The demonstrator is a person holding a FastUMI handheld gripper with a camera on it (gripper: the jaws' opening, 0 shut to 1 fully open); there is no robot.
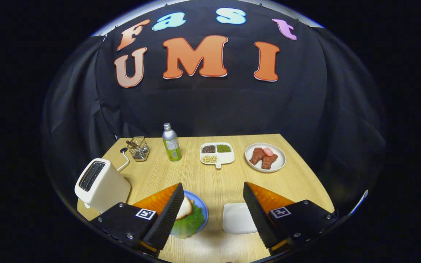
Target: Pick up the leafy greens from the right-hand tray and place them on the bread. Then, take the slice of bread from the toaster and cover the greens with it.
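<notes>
My gripper [213, 185] hangs open above the near part of the wooden table [210, 182], with nothing between its fingers. By the left finger sits a blue plate [204, 206] holding leafy greens [191, 223]. A slice of bread [185, 208] lies on top of the greens, and the finger hides part of both. A small white tray [236, 218] lies by the right finger, which covers its right side; the part I see is plain white. Left of the fingers stands a white toaster [101, 184] with dark slots on top.
Along the far side of the table stand a wire basket [138, 148], a green-labelled bottle [171, 143], a divided dish of beans [217, 153] and a white plate of meat pieces [265, 157]. The toaster's cord [124, 160] runs toward the back left corner.
</notes>
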